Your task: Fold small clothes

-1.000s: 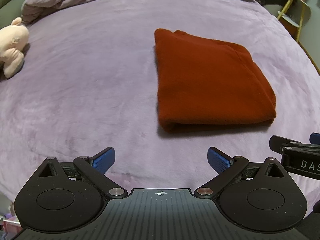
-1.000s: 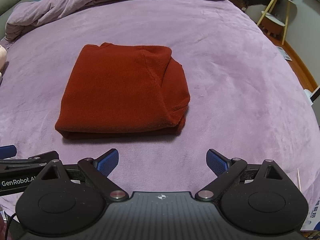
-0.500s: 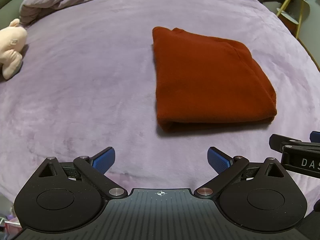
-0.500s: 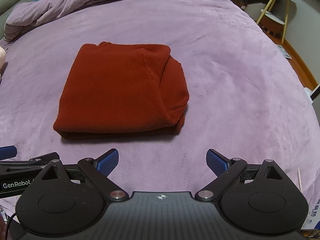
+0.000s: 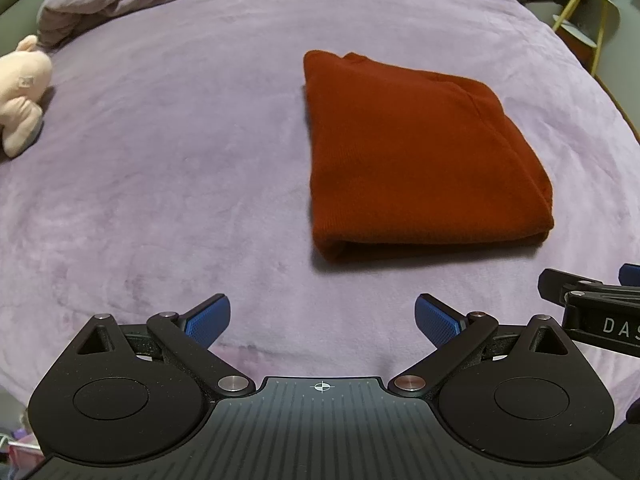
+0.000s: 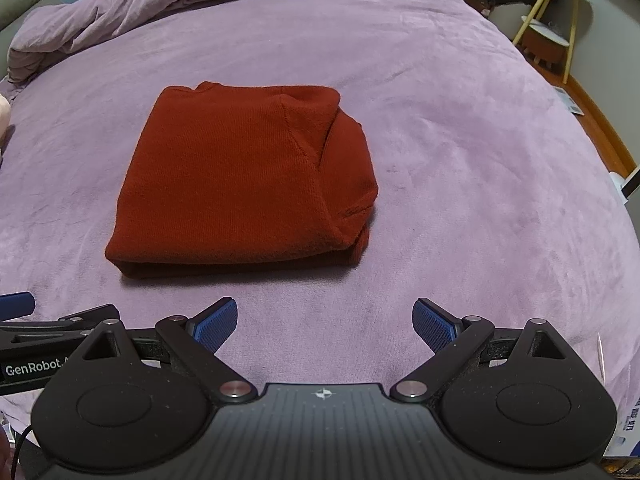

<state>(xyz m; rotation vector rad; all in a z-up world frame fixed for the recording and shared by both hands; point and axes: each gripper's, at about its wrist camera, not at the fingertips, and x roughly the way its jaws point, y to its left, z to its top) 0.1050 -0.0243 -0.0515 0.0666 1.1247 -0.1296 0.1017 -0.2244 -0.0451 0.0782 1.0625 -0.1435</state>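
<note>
A rust-red ribbed knit sweater [image 6: 240, 184] lies folded into a thick rectangle on the plush lilac blanket [image 6: 460, 152], its rounded fold nearest the cameras. Both the left gripper [image 5: 323, 322] and right gripper [image 6: 325, 322] hover short of it, blue-padded fingers spread wide, empty. Compared with a second ago, barely anything has shifted. A peach plush toy [image 5: 20, 92] sits far left.

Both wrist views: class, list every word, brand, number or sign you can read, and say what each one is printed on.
"GenRobot." on the side of the left tool, cut off by the right tool in front of it.
"DAS" on the side of the right tool, cut off by the picture's edge.
Blue print on a box at the right edge: too small to read.
The red folded garment shows no text.
</note>
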